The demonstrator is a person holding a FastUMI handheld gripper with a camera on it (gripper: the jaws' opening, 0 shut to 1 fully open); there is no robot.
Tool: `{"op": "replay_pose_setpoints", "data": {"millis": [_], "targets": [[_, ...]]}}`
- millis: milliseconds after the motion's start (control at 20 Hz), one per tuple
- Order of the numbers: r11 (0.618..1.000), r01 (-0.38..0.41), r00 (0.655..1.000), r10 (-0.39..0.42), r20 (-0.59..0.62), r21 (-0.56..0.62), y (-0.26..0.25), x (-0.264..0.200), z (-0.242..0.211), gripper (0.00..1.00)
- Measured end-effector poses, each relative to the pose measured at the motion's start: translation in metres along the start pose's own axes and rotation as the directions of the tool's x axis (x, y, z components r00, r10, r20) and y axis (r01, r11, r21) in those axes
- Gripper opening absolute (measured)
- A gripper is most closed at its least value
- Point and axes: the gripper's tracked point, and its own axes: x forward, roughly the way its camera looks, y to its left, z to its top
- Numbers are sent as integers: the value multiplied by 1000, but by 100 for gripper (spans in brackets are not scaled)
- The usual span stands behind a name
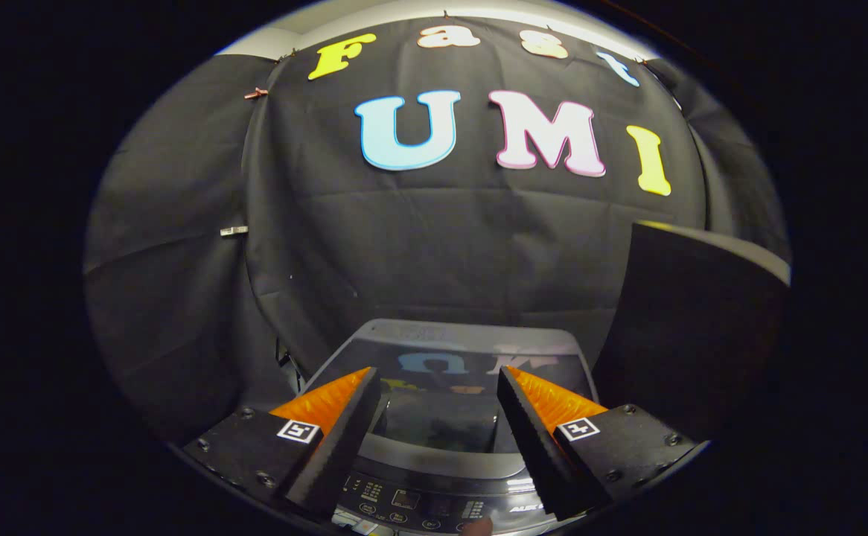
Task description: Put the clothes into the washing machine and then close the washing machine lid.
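One washing machine (449, 350) low ahead, seen from above its front edge. Lid (464, 357) down flat, glossy, mirroring the wall behind. Control panel (419, 506) nearest, a curved dark strip with small buttons and a small display, running across under the fingertips. Long side of the lid lying crosswise to the fingers, hinge edge seemingly at the far side toward the cloth wall, front edge by the panel. No clothes to be made out on or beside the machine; inside of the drum hidden under the lid.

Tongs (440, 383) held above the machine's front, fingers spread wide, gripping nothing, tips apart with the lid's middle showing in the gap. Left finger (330, 439) over the machine's left front corner, right finger (546, 439) over its right front part. Whether the tips touch the lid cannot be told.

Right of the machine, just beside it and rising well above its top: a tall dark box-like thing (694, 327) with a pale upper edge, kind unclear. Behind the machine, black cloth wall (434, 246) hanging in folds, close to the machine's back. Left of the machine, more black cloth, with two small clips (234, 231) pinned higher up. Something small and rounded at the panel's near edge (479, 527), too cropped to name.
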Motion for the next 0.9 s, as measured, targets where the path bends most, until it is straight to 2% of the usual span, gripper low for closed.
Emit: {"op": "replay_pose_setpoints", "data": {"millis": [550, 900], "targets": [[999, 33, 980, -37, 193, 21, -8, -74, 114, 100], [993, 89, 953, -106, 284, 74, -51, -144, 164, 99]]}}
